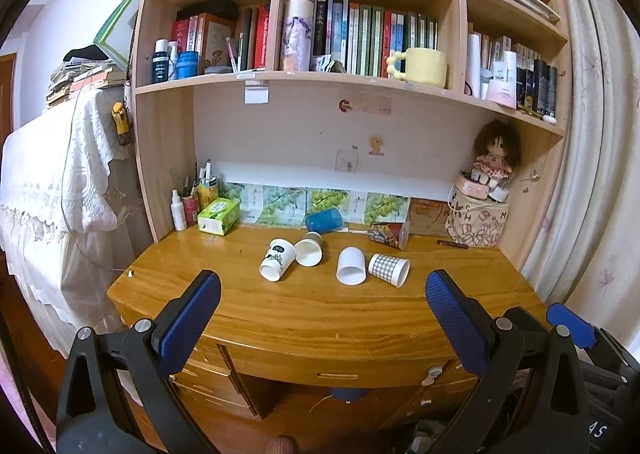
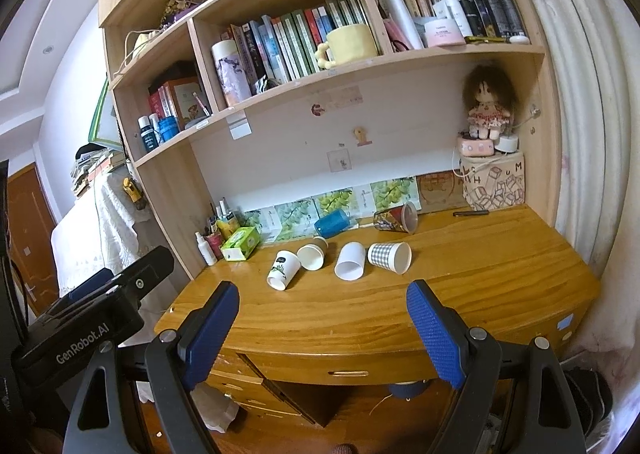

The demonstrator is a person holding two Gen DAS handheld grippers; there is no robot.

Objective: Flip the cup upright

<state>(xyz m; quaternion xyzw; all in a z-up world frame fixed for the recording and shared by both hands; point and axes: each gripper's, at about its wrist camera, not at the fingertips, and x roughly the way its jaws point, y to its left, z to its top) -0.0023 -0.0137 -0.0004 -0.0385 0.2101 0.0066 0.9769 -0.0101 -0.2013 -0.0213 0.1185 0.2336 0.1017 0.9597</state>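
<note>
Left gripper [image 1: 322,292] gapes; cups [image 1: 351,266] lie beyond, apart.

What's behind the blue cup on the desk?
Behind the blue cup, leaf-print cards lean against the back wall. The strip it covers cannot be seen. A brown-sleeved cup lies in front.

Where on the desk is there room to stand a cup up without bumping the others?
The widest bare wood on the desk is the front strip, between the fallen cups and the desk's front edge. The right side, right of the checked cup and in front of the pen, is free too. It is crowded mid-desk, around the leaf cup, plain white cup and blue cup.
</note>
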